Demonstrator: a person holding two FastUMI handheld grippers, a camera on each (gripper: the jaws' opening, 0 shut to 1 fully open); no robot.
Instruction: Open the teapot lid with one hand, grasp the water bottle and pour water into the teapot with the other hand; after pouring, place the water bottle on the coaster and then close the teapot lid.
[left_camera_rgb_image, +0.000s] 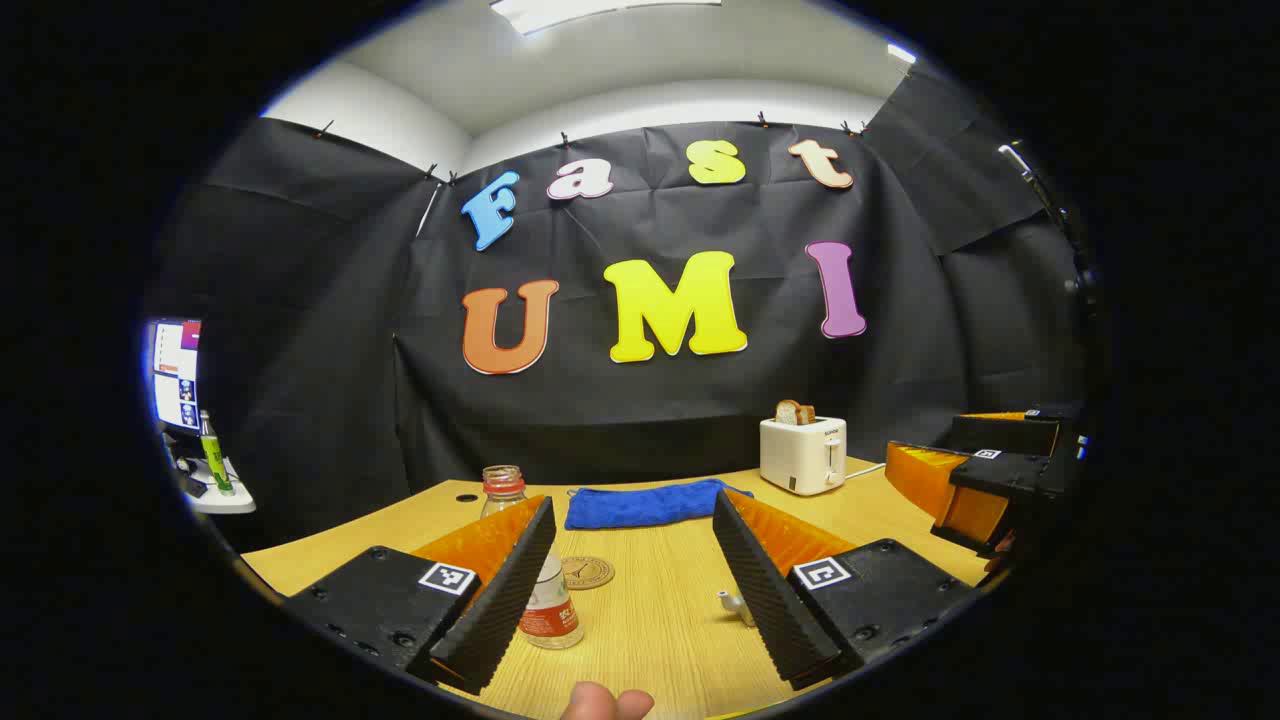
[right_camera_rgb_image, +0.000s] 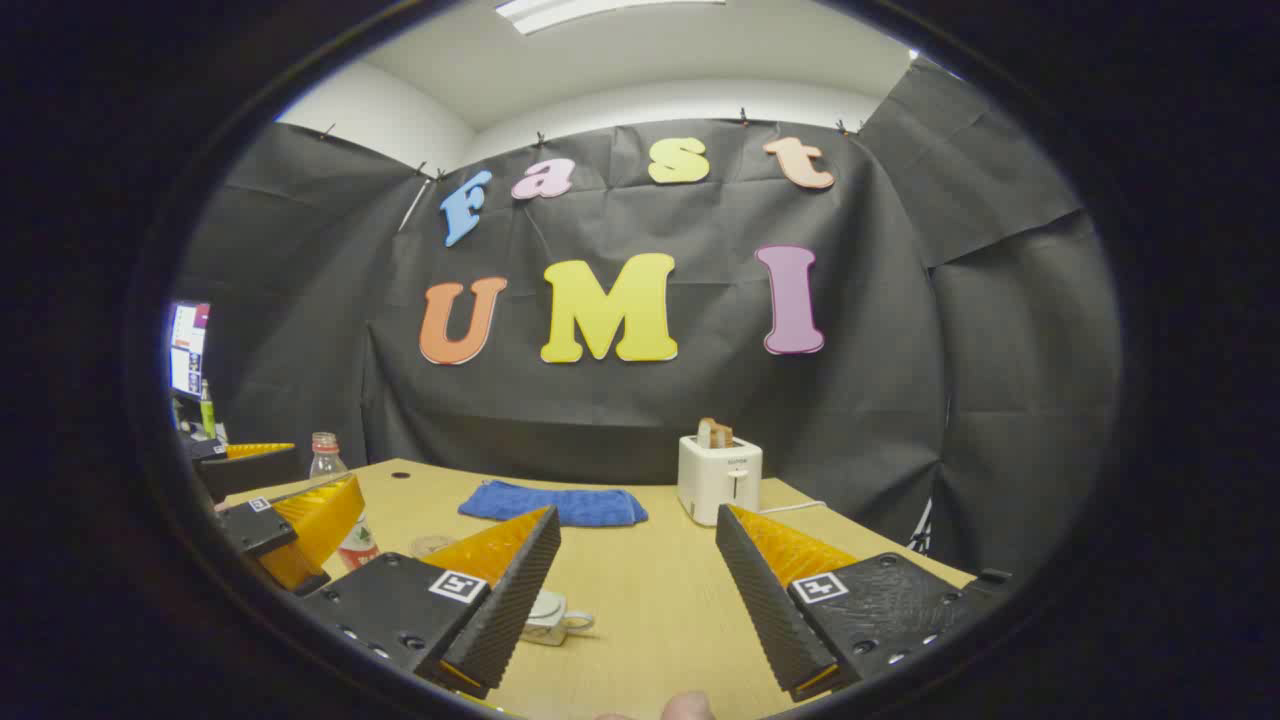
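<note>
In the left gripper view a clear water bottle with a red label stands upright on the table, partly behind my left gripper's left finger; that gripper is open and holds nothing. A round brown coaster lies just beyond the bottle. A small white part of the teapot peeks out beside the right finger. In the right gripper view my right gripper is open, and the white teapot sits low behind its left finger. Its lid is hidden. The bottle and coaster sit at left.
A blue towel lies at the back of the wooden table. A white toaster with bread stands at the back right. The right gripper hovers at the right edge. A monitor stands off the table at left.
</note>
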